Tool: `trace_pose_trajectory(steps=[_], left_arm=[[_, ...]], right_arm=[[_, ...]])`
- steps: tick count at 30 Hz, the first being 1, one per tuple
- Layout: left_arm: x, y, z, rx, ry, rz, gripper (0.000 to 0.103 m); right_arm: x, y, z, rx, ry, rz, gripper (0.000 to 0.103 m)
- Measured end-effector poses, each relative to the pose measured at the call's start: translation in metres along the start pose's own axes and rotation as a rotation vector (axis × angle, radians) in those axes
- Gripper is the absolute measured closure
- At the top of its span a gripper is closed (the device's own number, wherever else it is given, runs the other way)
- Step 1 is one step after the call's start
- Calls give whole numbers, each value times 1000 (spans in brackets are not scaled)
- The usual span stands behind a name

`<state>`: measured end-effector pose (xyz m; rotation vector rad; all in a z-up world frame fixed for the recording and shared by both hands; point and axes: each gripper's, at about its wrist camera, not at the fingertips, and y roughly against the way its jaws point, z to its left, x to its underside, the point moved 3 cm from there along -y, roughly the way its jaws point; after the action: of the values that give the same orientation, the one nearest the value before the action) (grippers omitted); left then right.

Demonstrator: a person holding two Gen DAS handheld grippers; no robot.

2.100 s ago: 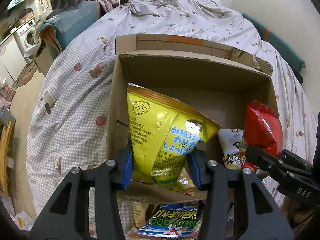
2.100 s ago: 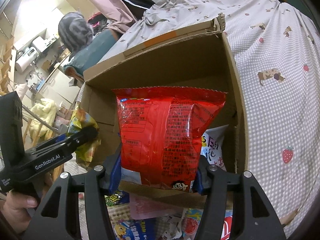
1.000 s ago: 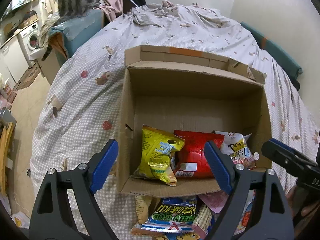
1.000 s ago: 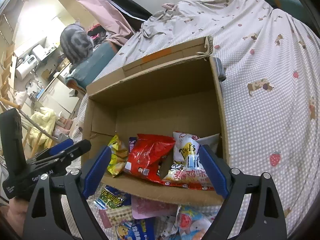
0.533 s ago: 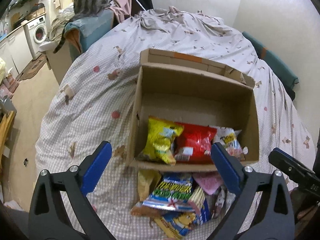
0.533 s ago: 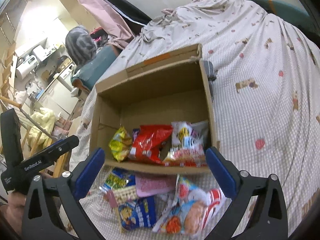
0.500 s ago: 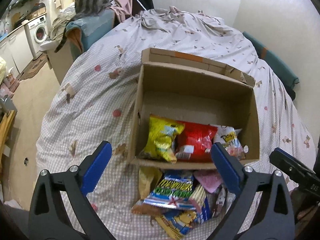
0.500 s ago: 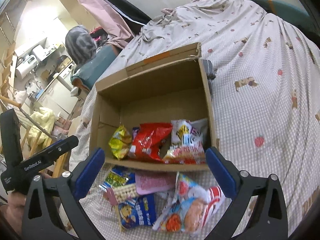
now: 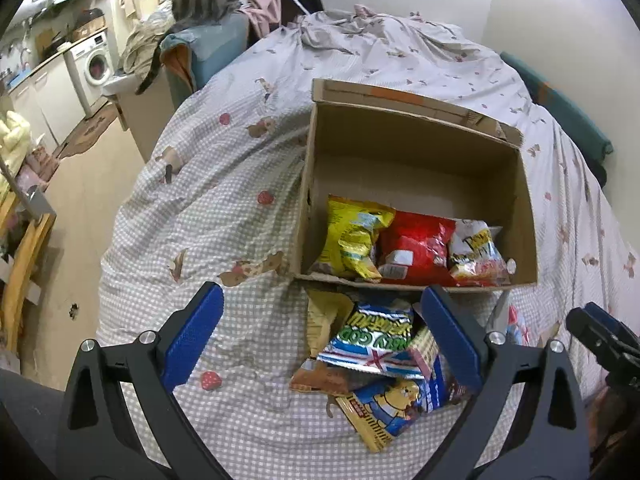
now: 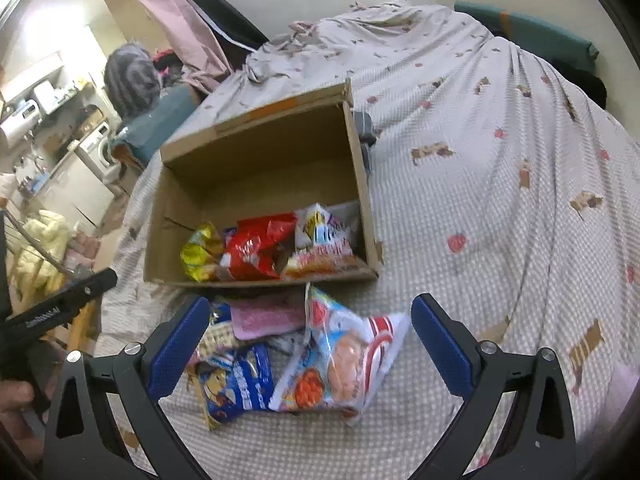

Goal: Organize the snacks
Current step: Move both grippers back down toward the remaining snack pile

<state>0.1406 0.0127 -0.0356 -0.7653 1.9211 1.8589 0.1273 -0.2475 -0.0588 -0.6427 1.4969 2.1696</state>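
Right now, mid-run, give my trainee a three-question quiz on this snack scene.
1. True or false: the left gripper holds a bag.
2. Which bag lies in the middle of the row inside the cardboard box? A) yellow bag B) red bag C) white bag
3. Fill in: the green-lettered bag lies ___ the box, on the checked bedspread.

Key:
1. False. Its jaws stand wide apart and empty, as do those of the right gripper.
2. B.
3. Outside, in the pile just in front of the near wall.
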Motion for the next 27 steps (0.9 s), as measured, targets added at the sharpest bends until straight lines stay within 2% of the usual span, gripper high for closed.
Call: trace_pose_trajectory(steps=[4,15,18,27], left_arm=[[9,2,3,29,17,24,5],[34,4,4,13,-3,74,5],[39,4,3,15,-8,83,5],[48,-8,14,7,28,144,5]], right_arm=[[7,0,5,0,21,18,0],[24,8,8,64,26,15,1],[30,7,6,76,15,45,0],[37,8,-12,45,-55,81,0]])
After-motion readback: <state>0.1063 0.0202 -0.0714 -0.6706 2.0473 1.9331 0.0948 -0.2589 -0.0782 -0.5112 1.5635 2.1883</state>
